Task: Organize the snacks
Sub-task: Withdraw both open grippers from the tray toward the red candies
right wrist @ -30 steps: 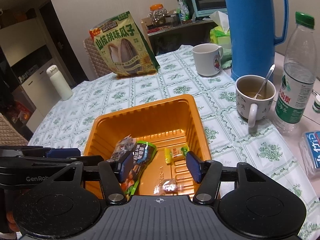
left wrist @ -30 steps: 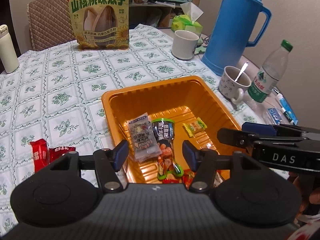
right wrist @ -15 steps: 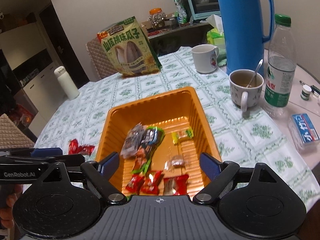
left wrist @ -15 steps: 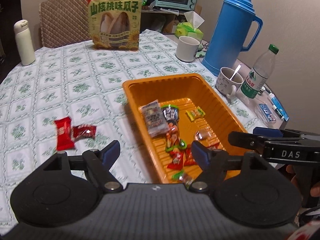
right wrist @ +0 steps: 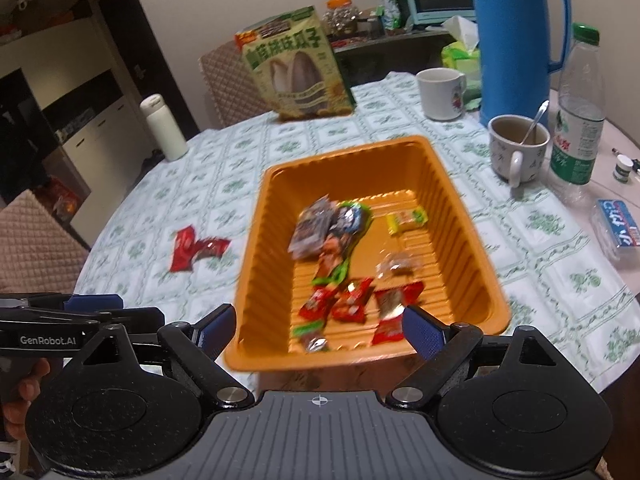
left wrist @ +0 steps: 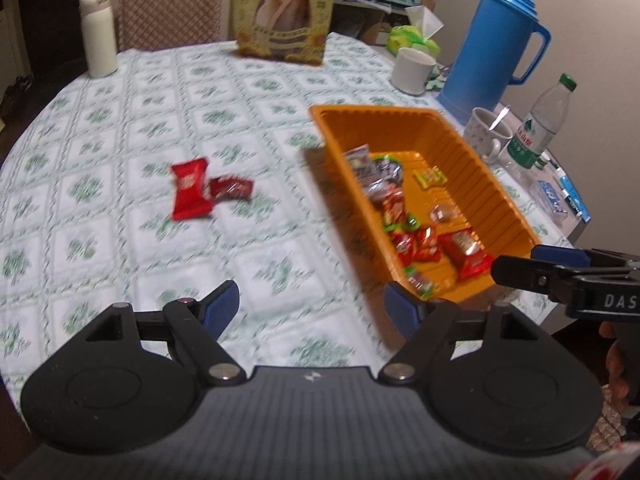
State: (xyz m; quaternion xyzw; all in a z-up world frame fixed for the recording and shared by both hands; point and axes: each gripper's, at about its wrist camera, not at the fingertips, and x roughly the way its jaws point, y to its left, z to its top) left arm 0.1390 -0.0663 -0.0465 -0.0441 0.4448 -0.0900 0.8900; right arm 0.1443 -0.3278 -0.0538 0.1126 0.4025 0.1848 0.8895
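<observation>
- The left gripper [left wrist: 312, 306] sat at the bottom of its own view with its jaws spread wide; only bare tablecloth [left wrist: 120, 120] showed between the blue pads [left wrist: 224, 300], which touched nothing.
- The right gripper [right wrist: 320, 330] was likewise wide open and empty low in its view. The near rim of the tray [right wrist: 448, 184] showed between its pads, but I could not tell whether they reached it.
- The tray, mid-frame in the right view and right of centre in the left, already held a loose heap of small wrapped snacks [right wrist: 340, 272].
- Two red packets [left wrist: 208, 192] lay out on the cloth, left of centre in the left view and well apart from the tray. The larger one stood on edge against the smaller.
- I judged those packets light, soft and crinkly, with slick film that could slide on the cloth. A pinch across the flat middle or a sealed end looked safest; squeezing hard might crush what was inside.
- The big seed bag [left wrist: 284, 8] stood upright at top centre. It looked light but bulky, best taken at its top seam.
</observation>
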